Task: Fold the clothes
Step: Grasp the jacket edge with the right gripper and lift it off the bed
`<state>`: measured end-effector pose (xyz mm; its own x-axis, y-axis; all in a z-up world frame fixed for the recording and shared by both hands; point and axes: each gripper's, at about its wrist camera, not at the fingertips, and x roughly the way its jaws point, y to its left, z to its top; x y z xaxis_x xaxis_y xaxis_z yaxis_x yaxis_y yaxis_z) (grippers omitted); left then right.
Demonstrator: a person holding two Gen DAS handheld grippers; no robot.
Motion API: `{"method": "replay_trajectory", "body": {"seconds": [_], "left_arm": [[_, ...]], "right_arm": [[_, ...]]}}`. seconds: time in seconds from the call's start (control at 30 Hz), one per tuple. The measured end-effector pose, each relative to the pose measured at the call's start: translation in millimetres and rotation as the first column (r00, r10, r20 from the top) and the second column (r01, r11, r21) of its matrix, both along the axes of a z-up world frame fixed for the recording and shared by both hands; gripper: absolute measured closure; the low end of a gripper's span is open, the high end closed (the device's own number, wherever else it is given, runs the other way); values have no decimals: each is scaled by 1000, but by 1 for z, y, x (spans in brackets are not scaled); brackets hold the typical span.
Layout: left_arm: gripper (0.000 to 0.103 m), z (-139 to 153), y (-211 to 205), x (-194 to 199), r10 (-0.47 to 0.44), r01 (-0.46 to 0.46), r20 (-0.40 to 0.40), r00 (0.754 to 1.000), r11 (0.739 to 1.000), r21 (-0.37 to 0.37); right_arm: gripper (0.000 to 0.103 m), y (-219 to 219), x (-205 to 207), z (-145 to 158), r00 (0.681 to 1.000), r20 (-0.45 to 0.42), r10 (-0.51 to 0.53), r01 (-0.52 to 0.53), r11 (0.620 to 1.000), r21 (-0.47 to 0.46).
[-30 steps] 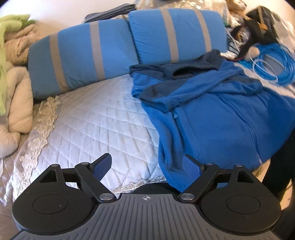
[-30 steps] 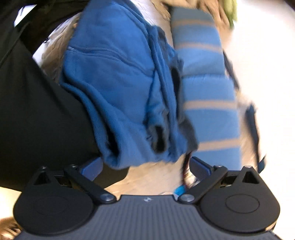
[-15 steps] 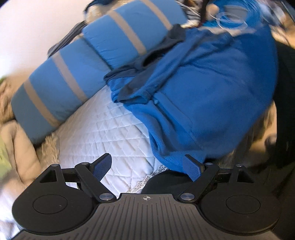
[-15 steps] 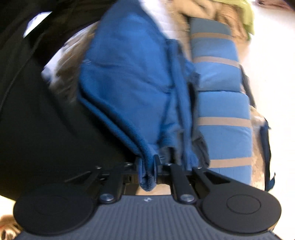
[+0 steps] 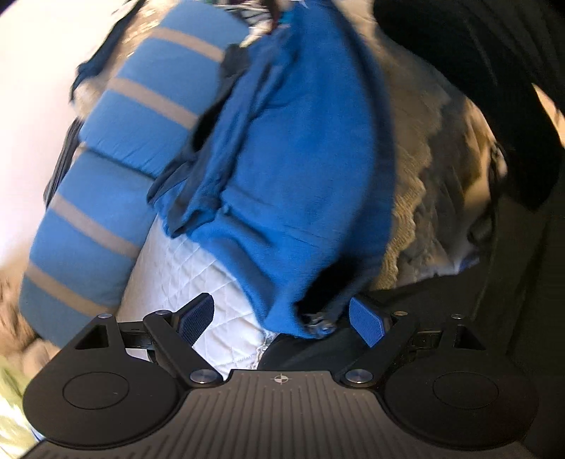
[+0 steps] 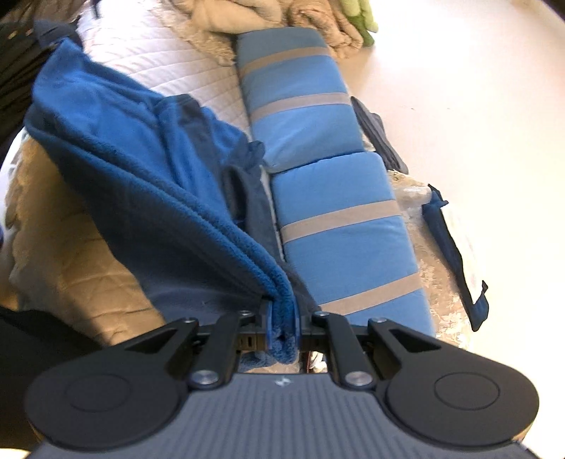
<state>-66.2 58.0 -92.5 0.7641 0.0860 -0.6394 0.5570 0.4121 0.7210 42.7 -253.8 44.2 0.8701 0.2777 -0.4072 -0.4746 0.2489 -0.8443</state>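
Blue fleece garment [image 6: 148,183] lies across the white quilted bed [image 6: 148,53], filling the centre and left of the right wrist frame and the centre of the left wrist frame [image 5: 303,169]. The right gripper [image 6: 282,328] at lower centre has its fingers clenched on a thick folded edge of the fleece, which rises taut from the bed to them. The left gripper [image 5: 282,319] is tilted downward and rolled, so the bed looks slanted; its fingers [image 5: 196,317] stand wide apart, released, with the garment's lower corner hanging between them, seemingly untouched, though blur makes this uncertain.

Only the right view shows the pinched edge, plus beige blankets [image 6: 247,17] at the top. Only the left view shows dark clothing of the person [image 5: 494,88] at upper right. Both show the blue striped pillows [image 6: 317,159].

A second ago the right fingers were spread around the hem; now they grip it. The left view has rolled since, and the fleece sits closer to its fingers.
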Motion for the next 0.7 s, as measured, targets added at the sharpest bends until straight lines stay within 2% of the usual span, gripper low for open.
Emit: {"method": "replay_trajectory", "body": {"seconds": [0.23,0.43,0.53,0.63,0.7], "left_arm": [[19,-20,-22,7,-6,8,-26,1000,994,108],[19,-32,-35,4,10,-11,2,1000,978,209],[20,-35,-42,-12,-20,2,65,998,965,262],[28,-34,-51,-33,-76,33,137,988,956,292],[31,-34,-55,-43,-113,81,101,988,955,284]], "right_arm": [[91,10,27,19,1000,6,-15,14,998,53],[91,16,56,38,999,1,-39,38,994,106],[92,18,66,43,999,-7,-44,45,991,125],[92,20,71,42,999,-5,-46,46,990,130],[92,21,72,42,999,-5,-48,48,990,134]]}}
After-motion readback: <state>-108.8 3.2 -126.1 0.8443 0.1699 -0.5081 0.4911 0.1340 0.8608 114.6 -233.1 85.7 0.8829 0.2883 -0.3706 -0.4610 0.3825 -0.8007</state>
